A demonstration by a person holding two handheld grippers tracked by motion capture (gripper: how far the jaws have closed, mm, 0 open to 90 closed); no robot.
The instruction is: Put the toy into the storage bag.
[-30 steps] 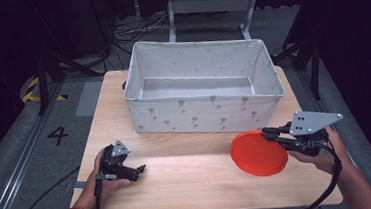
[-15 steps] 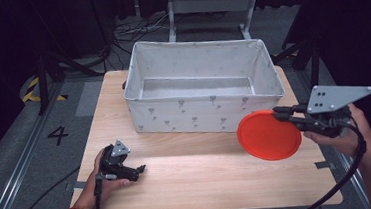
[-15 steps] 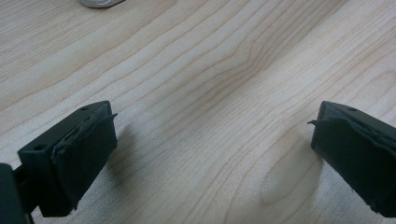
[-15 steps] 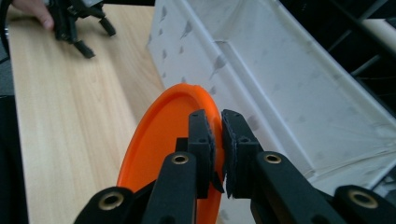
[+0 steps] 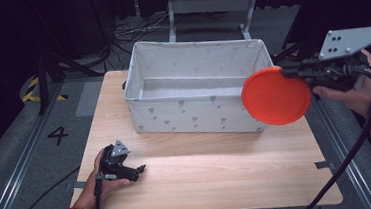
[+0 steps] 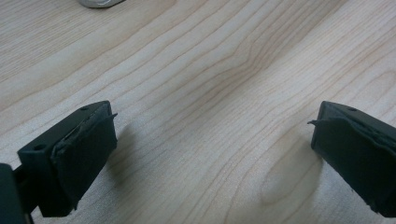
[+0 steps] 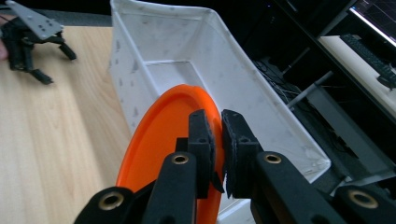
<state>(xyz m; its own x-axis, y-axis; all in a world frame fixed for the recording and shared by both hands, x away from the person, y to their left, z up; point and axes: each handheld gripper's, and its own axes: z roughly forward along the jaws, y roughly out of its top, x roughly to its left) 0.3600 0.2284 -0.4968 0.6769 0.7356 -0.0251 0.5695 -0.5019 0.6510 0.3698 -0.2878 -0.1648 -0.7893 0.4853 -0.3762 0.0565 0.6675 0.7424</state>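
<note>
Now orange plate [image 5: 275,96] in R tool [image 7: 218,135], at bin [image 5: 190,64] rim.

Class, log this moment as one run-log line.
right gripper: shut on round orange plastic plate, raised beside white fabric bin | left gripper: open, on wooden table

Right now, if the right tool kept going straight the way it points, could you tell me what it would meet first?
Probably the white bin. The right tool, shut on the orange plate, points along the bin's open top, so the plate's edge would likely reach the bin's rim or inside first; depth is unclear.
</note>
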